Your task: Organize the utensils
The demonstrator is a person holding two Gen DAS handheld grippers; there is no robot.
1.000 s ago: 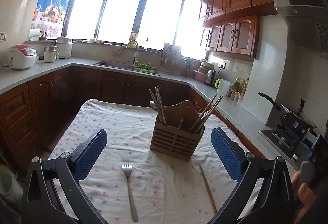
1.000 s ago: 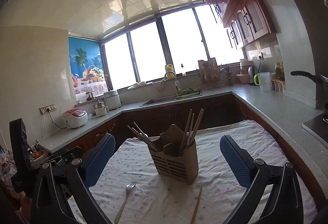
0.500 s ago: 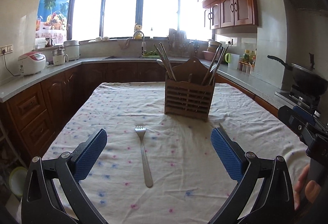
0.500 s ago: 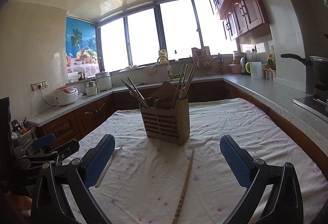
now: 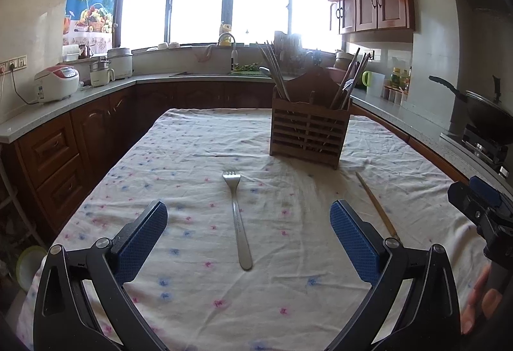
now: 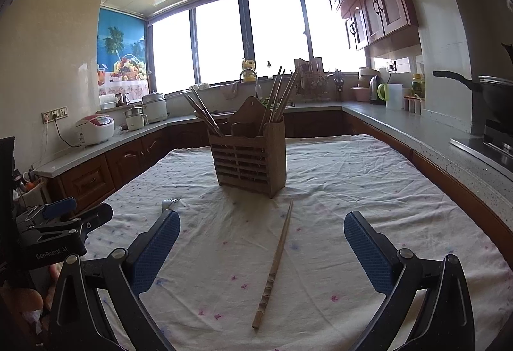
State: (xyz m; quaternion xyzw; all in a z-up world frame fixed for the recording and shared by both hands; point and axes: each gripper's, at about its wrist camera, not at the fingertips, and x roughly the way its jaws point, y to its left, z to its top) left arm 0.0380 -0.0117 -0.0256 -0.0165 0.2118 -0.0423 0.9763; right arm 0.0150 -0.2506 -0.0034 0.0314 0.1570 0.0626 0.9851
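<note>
Fork (image 5: 238, 219) lying flat on the tablecloth (image 5: 192, 158) at centre frame in the left wrist view, long axis running up and down the picture, tines toward the holder (image 5: 309, 134) at upper centre, handle end toward the lower edge; faint stamped marks on the handle, too small to read. Framed between the blue pads of the left gripper (image 5: 248, 238), spread wide, clasping nothing, apart from the fork on both sides. Chopstick (image 6: 274, 266) lying flat at centre of the right wrist view, long axis nearly vertical in the frame with a slight lean, thin tip up toward the holder (image 6: 248, 160), ridged thick end toward the lower edge. Right gripper (image 6: 261, 251) likewise spread wide around it, pads clear of it, nothing held. In the left wrist view the same chopstick (image 5: 376, 206) lower right of the holder, slanting down to the right, partly hidden behind the right-hand pad. Holder upright, slatted wood, more chopsticks (image 6: 279, 94) fanning out of two compartments (a spoon-like shape among them, hard to make out). Only the fork's tines (image 6: 170, 203) peeking above the left-hand pad in the right wrist view. "GenRobot.AI" printed in white on the left gripper's (image 6: 61, 238) black body at left centre of that view.
</note>
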